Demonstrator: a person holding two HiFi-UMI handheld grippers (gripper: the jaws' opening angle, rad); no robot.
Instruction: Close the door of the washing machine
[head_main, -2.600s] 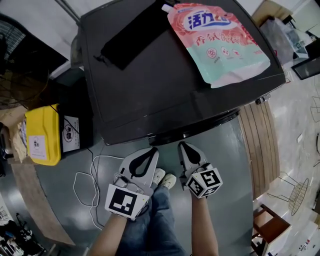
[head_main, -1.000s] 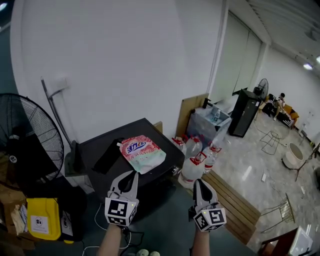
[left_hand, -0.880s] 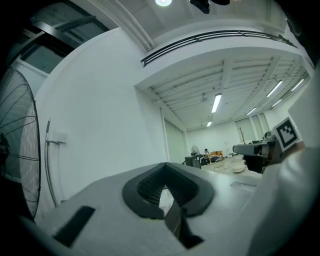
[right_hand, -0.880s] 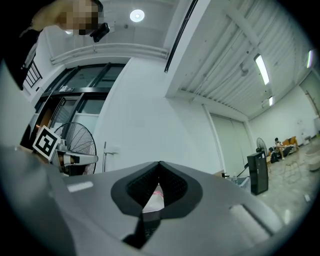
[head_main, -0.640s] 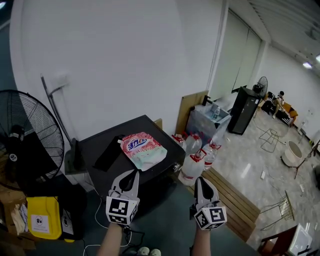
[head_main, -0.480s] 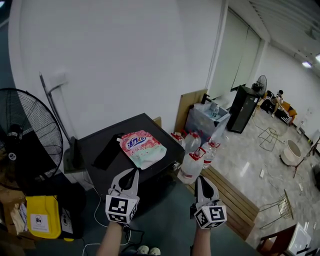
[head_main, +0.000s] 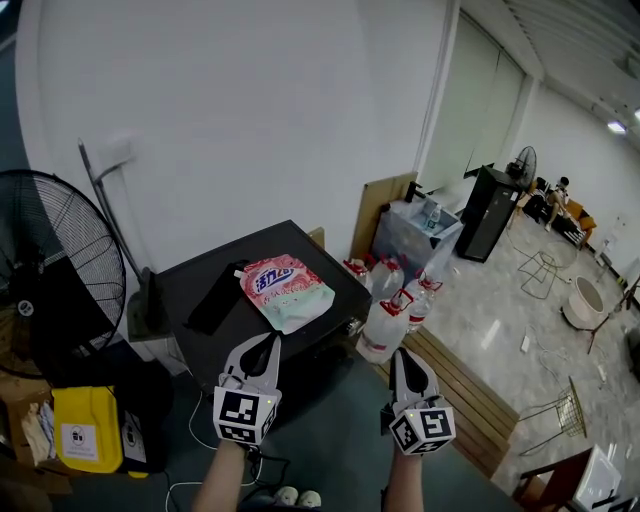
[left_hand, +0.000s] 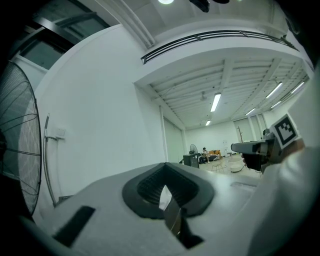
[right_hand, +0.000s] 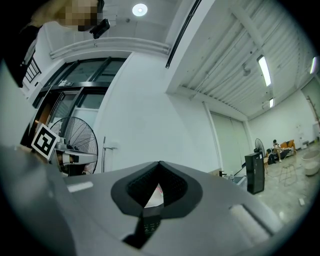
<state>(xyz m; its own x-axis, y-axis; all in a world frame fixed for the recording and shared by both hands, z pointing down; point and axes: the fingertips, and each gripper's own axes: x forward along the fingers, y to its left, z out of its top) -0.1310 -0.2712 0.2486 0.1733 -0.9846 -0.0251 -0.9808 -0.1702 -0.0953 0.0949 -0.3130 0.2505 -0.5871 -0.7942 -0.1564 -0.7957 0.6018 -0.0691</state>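
Grey left gripper (head_main: 268, 342) and right gripper (head_main: 400, 358) pinched together, empty, short of the dark boxy washing machine (head_main: 330, 322). Door hidden; push it squarely with closed tips.

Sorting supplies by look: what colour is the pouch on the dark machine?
The pouch is pink fading to pale green, blue logo; clearest in the head view.

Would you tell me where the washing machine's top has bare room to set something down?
Bare: the strip of washing machine top between the black bag and the front edge. The detergent pouch crowds the middle; water bottles crowd the floor beside it.
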